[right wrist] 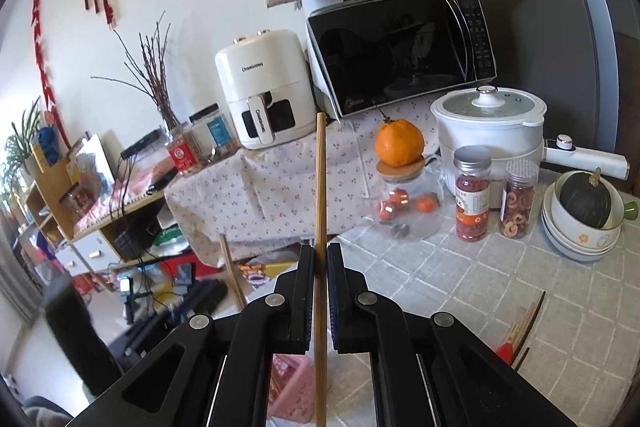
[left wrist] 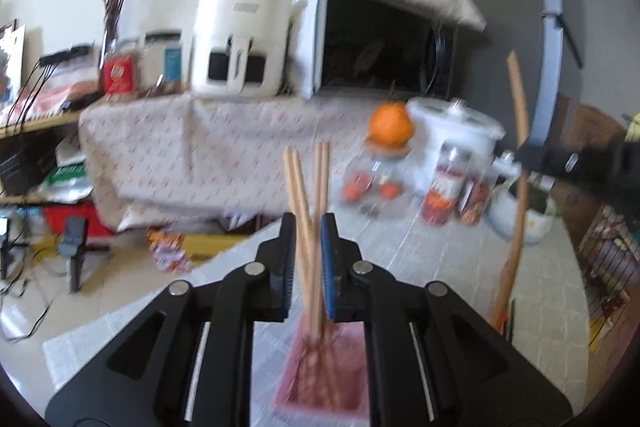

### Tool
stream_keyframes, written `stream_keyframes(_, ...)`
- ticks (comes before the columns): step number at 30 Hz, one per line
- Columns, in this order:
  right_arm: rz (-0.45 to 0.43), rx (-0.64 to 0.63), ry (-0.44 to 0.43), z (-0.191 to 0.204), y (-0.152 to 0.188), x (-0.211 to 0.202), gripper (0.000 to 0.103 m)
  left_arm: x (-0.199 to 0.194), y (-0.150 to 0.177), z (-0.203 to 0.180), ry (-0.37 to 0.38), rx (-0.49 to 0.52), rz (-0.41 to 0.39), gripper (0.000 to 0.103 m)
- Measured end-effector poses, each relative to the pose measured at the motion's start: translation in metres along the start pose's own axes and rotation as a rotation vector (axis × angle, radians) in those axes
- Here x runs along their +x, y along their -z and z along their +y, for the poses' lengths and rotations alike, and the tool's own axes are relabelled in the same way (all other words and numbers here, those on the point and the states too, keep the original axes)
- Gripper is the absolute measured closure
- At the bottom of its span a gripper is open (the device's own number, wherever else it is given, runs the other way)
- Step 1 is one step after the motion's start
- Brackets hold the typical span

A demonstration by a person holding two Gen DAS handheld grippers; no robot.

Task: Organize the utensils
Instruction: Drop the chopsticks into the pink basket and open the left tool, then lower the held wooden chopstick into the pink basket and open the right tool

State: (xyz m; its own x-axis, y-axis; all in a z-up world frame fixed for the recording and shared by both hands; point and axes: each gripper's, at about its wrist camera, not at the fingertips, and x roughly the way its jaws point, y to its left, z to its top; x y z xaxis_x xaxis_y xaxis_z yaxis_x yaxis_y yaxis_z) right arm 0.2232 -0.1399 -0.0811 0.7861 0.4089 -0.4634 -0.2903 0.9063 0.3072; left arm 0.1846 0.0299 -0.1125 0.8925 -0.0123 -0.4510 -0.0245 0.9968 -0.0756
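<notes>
My left gripper point(left wrist: 308, 227) is shut on a bundle of wooden chopsticks point(left wrist: 310, 187), which stand upright with their lower ends in a pink basket point(left wrist: 320, 375) on the table. My right gripper point(right wrist: 320, 259) is shut on a single wooden chopstick point(right wrist: 320, 187), held upright above the same pink basket point(right wrist: 290, 387). That chopstick also shows at the right of the left wrist view point(left wrist: 518, 187). A chopstick of the left bundle point(right wrist: 232, 271) shows at left in the right wrist view. More utensils point(right wrist: 520, 331) lie on the tablecloth to the right.
On the grey checked tablecloth point(right wrist: 460, 287) stand a glass teapot with an orange on its lid point(right wrist: 400, 187), two jars point(right wrist: 472, 195), a white pot point(right wrist: 488, 123) and stacked bowls with a squash point(right wrist: 584, 219). A microwave point(right wrist: 400, 51) and air fryer point(right wrist: 264, 87) stand behind.
</notes>
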Motion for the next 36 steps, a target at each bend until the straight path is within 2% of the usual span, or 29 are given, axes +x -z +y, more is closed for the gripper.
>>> stream_keyframes(3,-0.022,0.001,-0.006,0.003,-0.001,-0.003,0.097,-0.005,-0.007,0.005,0.015,-0.027,0.058,0.089)
stream_keyframes(5,-0.051,0.005,-0.009,0.004,-0.003,-0.008,0.097,-0.014,-0.018,0.011,0.021,-0.070,0.097,0.081)
stream_keyframes(7,-0.081,0.018,-0.017,0.003,-0.005,-0.013,0.097,-0.019,-0.025,0.016,0.020,-0.108,0.148,0.065)
stream_keyframes(8,-0.097,0.028,-0.021,0.003,-0.006,-0.016,0.097,-0.020,-0.030,0.019,0.005,-0.120,0.194,0.063)
stream_keyframes(10,-0.111,0.042,-0.028,0.003,-0.006,-0.016,0.097,-0.018,-0.035,0.028,-0.061,-0.133,0.336,0.056)
stream_keyframes(11,-0.113,0.048,-0.029,0.004,-0.005,-0.015,0.097,-0.014,-0.033,0.035,-0.083,-0.148,0.422,0.055)
stream_keyframes(13,-0.113,0.060,-0.034,0.006,-0.003,-0.010,0.097,-0.009,-0.027,0.050,-0.081,-0.202,0.522,0.055)
stream_keyframes(16,-0.134,0.076,-0.041,0.011,0.000,-0.008,0.097,0.001,-0.016,0.068,-0.132,-0.237,0.590,0.055)
stream_keyframes(19,-0.188,0.051,-0.038,0.024,0.001,-0.009,0.097,0.009,-0.003,0.071,-0.122,-0.227,0.665,0.055)
stream_keyframes(24,-0.197,-0.051,-0.037,0.051,0.014,0.004,0.096,0.009,0.001,0.081,-0.093,-0.280,0.703,0.055)
stream_keyframes(28,-0.134,-0.147,-0.022,0.068,0.031,0.022,0.096,0.008,0.000,0.082,-0.073,-0.288,0.704,0.055)
stream_keyframes(33,-0.069,-0.179,-0.014,0.071,0.041,0.034,0.096,0.006,-0.002,0.085,-0.063,-0.293,0.699,0.055)
stream_keyframes(36,0.005,-0.189,-0.028,0.071,0.043,0.043,0.096,0.007,-0.001,0.084,-0.059,-0.289,0.701,0.055)
